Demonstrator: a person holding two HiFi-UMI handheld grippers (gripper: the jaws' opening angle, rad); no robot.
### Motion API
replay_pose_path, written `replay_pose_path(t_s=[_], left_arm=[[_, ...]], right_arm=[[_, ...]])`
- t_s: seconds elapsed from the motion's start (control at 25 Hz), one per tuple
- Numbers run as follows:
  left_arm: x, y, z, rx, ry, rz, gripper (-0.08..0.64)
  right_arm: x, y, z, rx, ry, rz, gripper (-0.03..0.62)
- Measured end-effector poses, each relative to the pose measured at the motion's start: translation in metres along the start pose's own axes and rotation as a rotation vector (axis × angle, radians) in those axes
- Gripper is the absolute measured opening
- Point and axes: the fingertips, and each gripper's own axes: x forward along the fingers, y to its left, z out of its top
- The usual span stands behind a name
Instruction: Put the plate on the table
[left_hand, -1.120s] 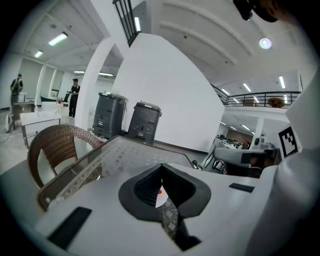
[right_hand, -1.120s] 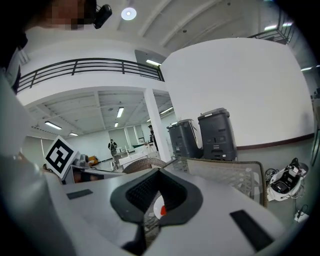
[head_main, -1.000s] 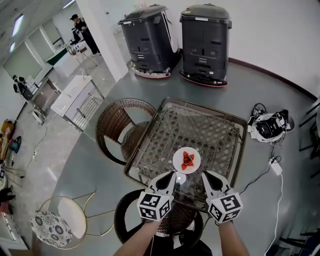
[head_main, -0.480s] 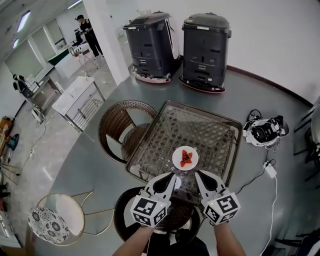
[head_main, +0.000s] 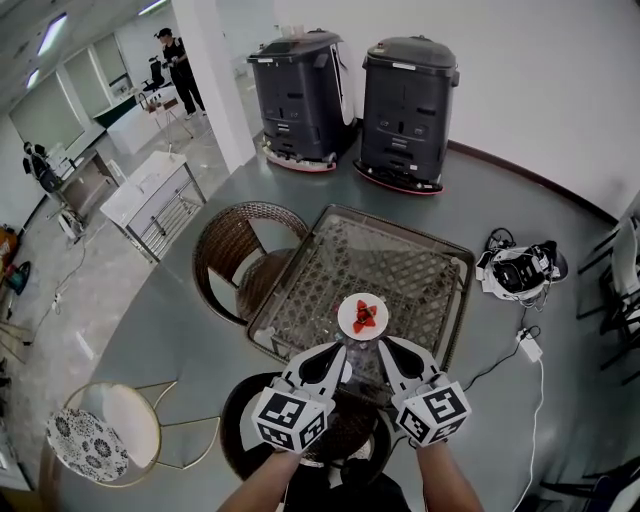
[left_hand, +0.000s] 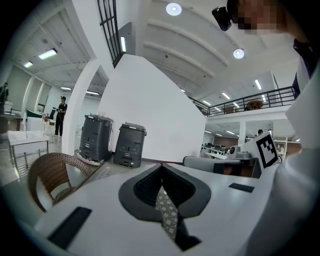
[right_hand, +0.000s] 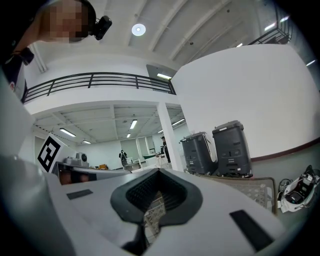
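A small white plate (head_main: 362, 316) with red pieces on it rests on the glass-topped wicker table (head_main: 400, 262), close to the table's near edge. In the head view my left gripper (head_main: 340, 352) is just short of the plate on its near left, with its jaws shut and nothing held. My right gripper (head_main: 384, 346) is on the plate's near right, also shut and empty. The left gripper view shows my left gripper (left_hand: 161, 169) closed, and the right gripper view shows my right gripper (right_hand: 159, 172) closed. Neither gripper touches the plate.
A brown wicker chair (head_main: 232, 252) stands at the table's left. Two dark grey machines (head_main: 300, 88) (head_main: 405, 95) stand by the back wall. A dark round stool (head_main: 250, 440) is below my grippers, a patterned chair (head_main: 95, 440) at lower left, and a device with cables (head_main: 518, 268) lies on the floor right.
Both grippers have drawn slightly back toward me and closer together, still shut. The plate stays where it was on the table; the head camera has shifted a little.
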Motion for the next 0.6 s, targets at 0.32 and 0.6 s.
replay_pose_path(t_s=[0.32, 0.6], left_arm=[[-0.005, -0.003, 0.0, -0.014, -0.001, 0.002, 0.008], [-0.007, -0.011, 0.003, -0.022, 0.002, 0.001, 0.008]], right_arm=[[-0.002, 0.004, 0.004, 0.004, -0.013, 0.01, 0.005], [-0.008, 0.006, 0.008, 0.009, -0.017, 0.013, 0.005]])
